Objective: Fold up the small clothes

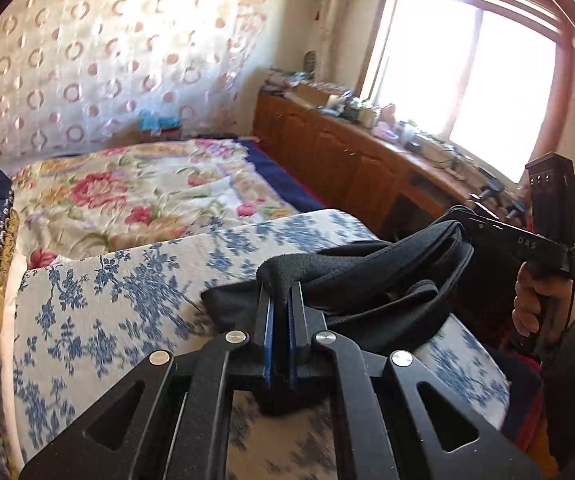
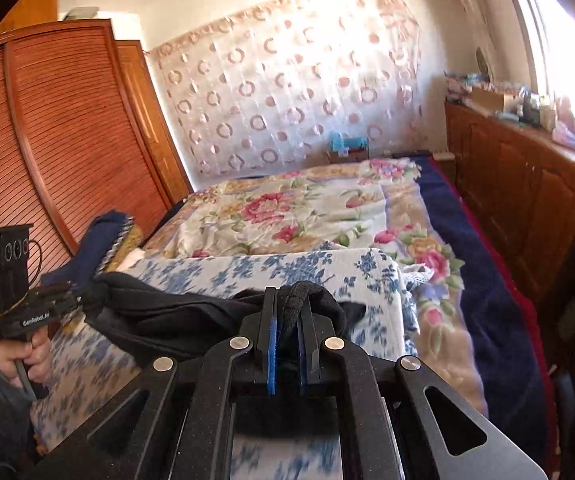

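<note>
The left gripper (image 1: 281, 292) is clenched on one bunched end of a black garment (image 1: 371, 276). The garment hangs stretched between the two tools, its long axis running left to right, just above the blue-flowered cloth (image 1: 127, 300) on the bed; it seems to touch the cloth, though motion blur obscures this. The right gripper (image 2: 289, 300) pinches the opposite end.

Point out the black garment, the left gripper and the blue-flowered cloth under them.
black garment (image 1: 371, 276): left wrist view, on its bunched middle.
left gripper (image 1: 281, 292): left wrist view, midway between the fingertips pinching the cloth.
blue-flowered cloth (image 2: 327, 268): right wrist view, on its bare far edge.
</note>
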A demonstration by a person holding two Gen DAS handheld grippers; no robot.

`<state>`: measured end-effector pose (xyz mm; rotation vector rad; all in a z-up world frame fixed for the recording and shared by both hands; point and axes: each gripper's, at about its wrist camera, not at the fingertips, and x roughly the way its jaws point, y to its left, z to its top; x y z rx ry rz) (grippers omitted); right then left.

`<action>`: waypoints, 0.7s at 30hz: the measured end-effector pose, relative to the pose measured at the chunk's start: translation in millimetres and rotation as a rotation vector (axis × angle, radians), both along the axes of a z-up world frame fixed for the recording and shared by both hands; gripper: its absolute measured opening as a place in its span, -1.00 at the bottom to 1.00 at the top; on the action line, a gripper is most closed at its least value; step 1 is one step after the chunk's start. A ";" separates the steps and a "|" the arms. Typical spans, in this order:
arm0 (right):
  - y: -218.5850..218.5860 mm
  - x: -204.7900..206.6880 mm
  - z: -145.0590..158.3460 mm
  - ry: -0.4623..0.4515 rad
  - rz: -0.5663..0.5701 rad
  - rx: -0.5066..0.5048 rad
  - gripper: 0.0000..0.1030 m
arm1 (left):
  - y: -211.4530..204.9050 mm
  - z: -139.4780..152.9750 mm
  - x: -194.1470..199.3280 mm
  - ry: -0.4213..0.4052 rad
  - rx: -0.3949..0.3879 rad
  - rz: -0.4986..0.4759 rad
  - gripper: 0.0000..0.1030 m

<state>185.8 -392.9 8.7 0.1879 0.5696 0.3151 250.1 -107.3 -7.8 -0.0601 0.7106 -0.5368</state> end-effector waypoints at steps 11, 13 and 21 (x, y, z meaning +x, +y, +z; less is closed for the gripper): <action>15.5 96.1 -13.1 0.085 -0.004 -0.036 -0.86 | 10.2 -23.5 45.7 0.010 0.029 0.094 -0.39; 14.4 95.7 -12.1 0.085 -0.011 -0.036 -0.78 | 16.1 -20.1 47.5 -0.003 0.019 0.103 -0.07; 10.8 82.7 -0.2 0.067 -0.077 -0.059 0.25 | 13.1 -30.6 51.3 0.033 0.041 0.025 0.39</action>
